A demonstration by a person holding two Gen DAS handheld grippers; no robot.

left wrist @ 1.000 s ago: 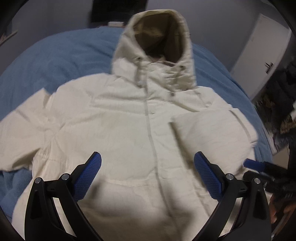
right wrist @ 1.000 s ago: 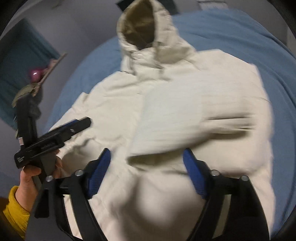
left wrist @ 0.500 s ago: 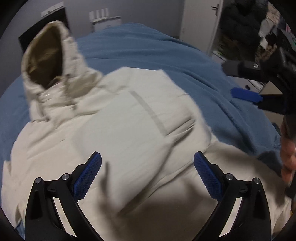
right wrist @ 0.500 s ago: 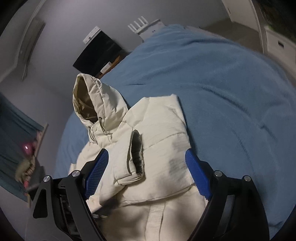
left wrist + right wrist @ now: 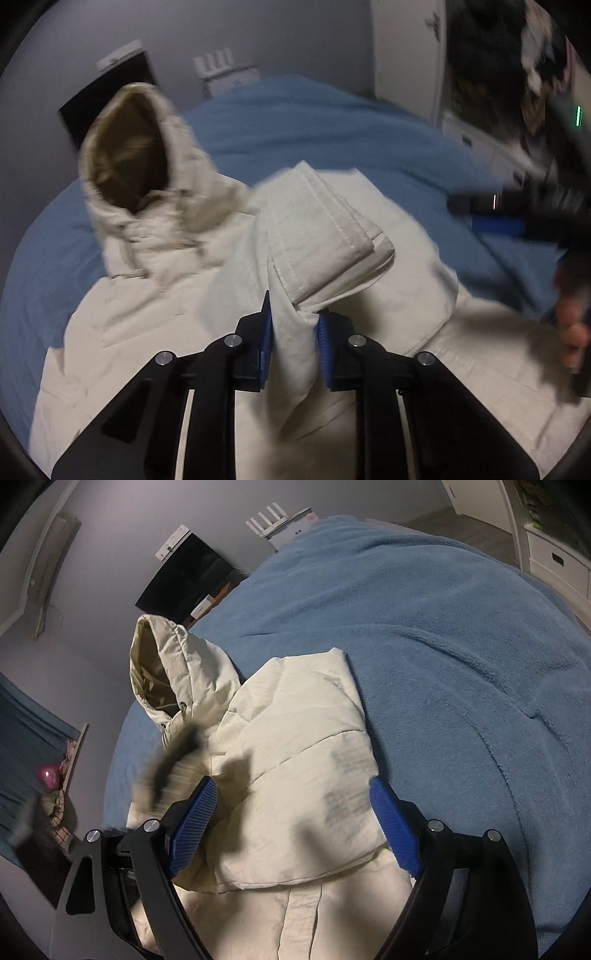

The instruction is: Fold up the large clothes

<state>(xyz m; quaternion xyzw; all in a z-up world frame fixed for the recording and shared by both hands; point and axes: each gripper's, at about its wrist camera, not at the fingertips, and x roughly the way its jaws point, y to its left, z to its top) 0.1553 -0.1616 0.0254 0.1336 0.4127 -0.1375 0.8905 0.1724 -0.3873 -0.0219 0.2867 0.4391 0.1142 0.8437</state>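
A cream hooded jacket (image 5: 155,295) lies on a blue bed (image 5: 332,122), hood (image 5: 133,147) toward the far wall. Its right sleeve (image 5: 325,236) is folded over the chest. My left gripper (image 5: 293,332) is shut on the cuff end of that sleeve and holds it lifted off the jacket. The jacket also shows in the right wrist view (image 5: 295,746), with the sleeve across the body. My right gripper (image 5: 291,805) is open and empty above the jacket's right side. It appears blurred at the right edge of the left wrist view (image 5: 517,218).
The blue blanket (image 5: 443,646) spreads wide to the right of the jacket. A black screen (image 5: 184,579) and a white router (image 5: 277,520) stand at the bed's far end. White drawers (image 5: 554,561) are at the right. A shelf with a pink object (image 5: 48,775) is at the left.
My left gripper has closed on the sleeve cuff and lifted it; it was open before. The right gripper stays open over the jacket's right side.
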